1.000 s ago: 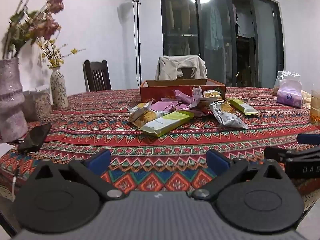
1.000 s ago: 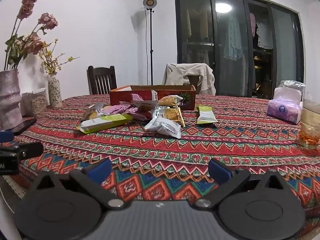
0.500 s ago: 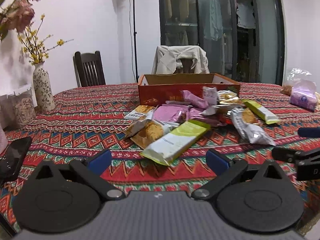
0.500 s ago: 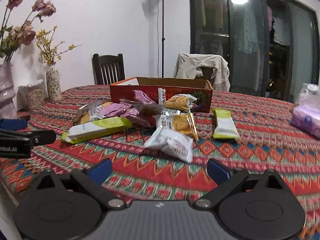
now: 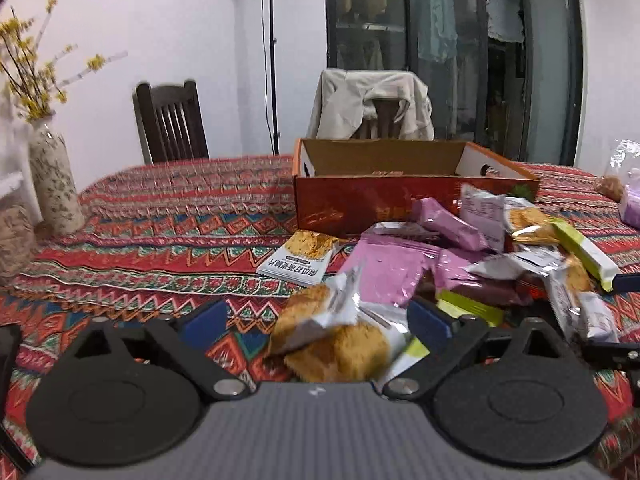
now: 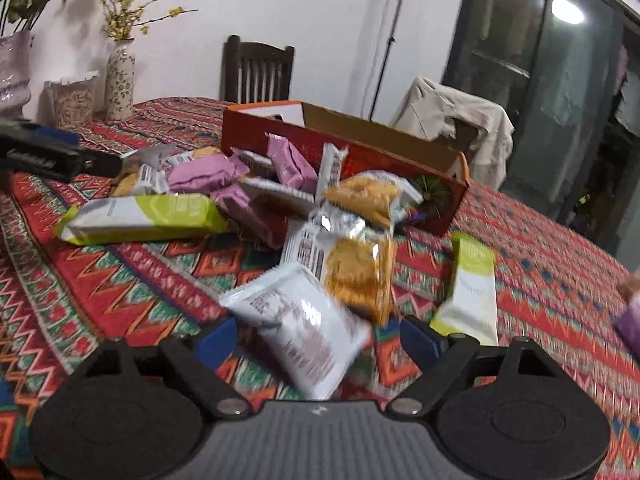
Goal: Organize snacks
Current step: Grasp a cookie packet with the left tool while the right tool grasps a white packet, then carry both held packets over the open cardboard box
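Two tools, left tool (image 5: 316, 322) and right tool (image 6: 316, 336), have just been closing, each still wide around a loose snack packet (image 5: 340, 336) on the counter (image 5: 160, 248) before the box (image 5: 380, 196). Packets look light, crinkly, slippery; pinch across the middle.

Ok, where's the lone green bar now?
In the right wrist view, the green bar lies flat on the tablecloth, right of the snack pile, below the red box's right corner.
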The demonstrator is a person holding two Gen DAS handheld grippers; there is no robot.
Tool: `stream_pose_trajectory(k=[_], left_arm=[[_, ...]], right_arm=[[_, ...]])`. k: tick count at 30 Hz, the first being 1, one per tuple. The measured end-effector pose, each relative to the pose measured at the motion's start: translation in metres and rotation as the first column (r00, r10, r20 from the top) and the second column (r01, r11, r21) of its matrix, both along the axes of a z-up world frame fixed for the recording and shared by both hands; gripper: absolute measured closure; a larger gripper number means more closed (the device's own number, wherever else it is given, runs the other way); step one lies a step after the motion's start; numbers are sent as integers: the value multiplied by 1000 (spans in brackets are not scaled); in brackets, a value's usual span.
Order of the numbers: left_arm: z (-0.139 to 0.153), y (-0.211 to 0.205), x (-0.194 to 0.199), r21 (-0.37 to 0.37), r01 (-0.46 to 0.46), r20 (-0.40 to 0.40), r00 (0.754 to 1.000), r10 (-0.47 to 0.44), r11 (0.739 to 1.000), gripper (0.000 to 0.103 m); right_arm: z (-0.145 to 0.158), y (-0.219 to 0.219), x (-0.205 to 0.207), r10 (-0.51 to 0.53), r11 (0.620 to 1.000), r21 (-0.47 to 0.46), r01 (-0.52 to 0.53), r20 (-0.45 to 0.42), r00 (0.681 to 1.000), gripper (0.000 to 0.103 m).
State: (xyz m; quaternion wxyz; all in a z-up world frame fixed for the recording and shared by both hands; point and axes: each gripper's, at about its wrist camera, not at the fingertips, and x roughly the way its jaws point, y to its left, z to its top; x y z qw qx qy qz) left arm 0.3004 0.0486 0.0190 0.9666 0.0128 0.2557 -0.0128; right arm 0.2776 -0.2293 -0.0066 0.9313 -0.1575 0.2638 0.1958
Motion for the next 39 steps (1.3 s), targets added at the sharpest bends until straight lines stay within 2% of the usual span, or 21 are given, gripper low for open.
stream_pose_trajectory(k=[1, 3, 5, 7, 9, 10, 11, 12, 13, 15, 16, 18, 23, 30, 35, 39], left_arm=[[-2, 3, 6, -16, -2, -14, 1000, 2, 1000, 15], [-6, 10, 18, -50, -10, -53, 999, 8, 999, 26], [-9, 19, 23, -112, -13, -71, 997, 5, 994, 28], [-9, 26, 23, -148, -16, -75, 997, 5, 989, 32], [-8, 28, 24, -161, -6, -70, 998, -6, 987, 42], [-8, 29, 24, -174, 12, -68, 997, -25, 985, 57], [-7, 31, 24, -194, 29, -69, 997, -43, 981, 68], [-5, 32, 24, -204, 36, -69, 996, -52, 978, 70], [-2, 32, 22, -196, 35, -66, 997, -48, 980, 78], [3, 28, 15, -173, 30, -47, 998, -39, 984, 88], [6, 27, 12, -173, 27, -41, 999, -35, 985, 90], [10, 25, 2, -185, 25, -32, 999, -32, 982, 92], [23, 22, -30, -153, -13, 3, 1000, 14, 988, 97], [56, 27, -58, -199, 37, 77, 997, -22, 979, 97], [75, 24, -54, -199, 70, 111, 993, -49, 977, 97], [105, 21, -27, -172, 123, 157, 983, -96, 977, 97]], right_arm=[[1, 0, 4, 12, 1000, 4, -12, 0, 1000, 17], [1, 0, 12, 37, 999, 26, -36, -18, 999, 29], [-1, 1, 16, 54, 998, 37, -52, -43, 998, 40], [-3, 1, 14, 47, 998, 42, -46, -34, 998, 41], [-3, -1, 14, 32, 998, 59, -30, -32, 999, 41], [-3, -2, 13, 19, 998, 67, -17, -30, 999, 41], [-4, -4, 11, 7, 997, 75, -4, -37, 999, 42], [-4, -5, 8, -2, 996, 85, 6, -43, 999, 43], [-5, -8, 6, -11, 995, 99, 16, -50, 999, 45], [-6, -11, 2, -19, 992, 123, 27, -72, 997, 62], [-5, -13, -1, -26, 990, 136, 36, -76, 997, 61], [-5, -16, -5, -32, 986, 162, 46, -86, 996, 64], [2, -18, -26, -43, 979, 196, 57, -75, 996, 64], [25, -24, -53, -50, 972, 231, 51, -10, 999, 64], [37, -26, -52, -53, 967, 251, 47, 18, 998, 64], [59, -29, -36, -34, 965, 262, 13, 75, 997, 64]])
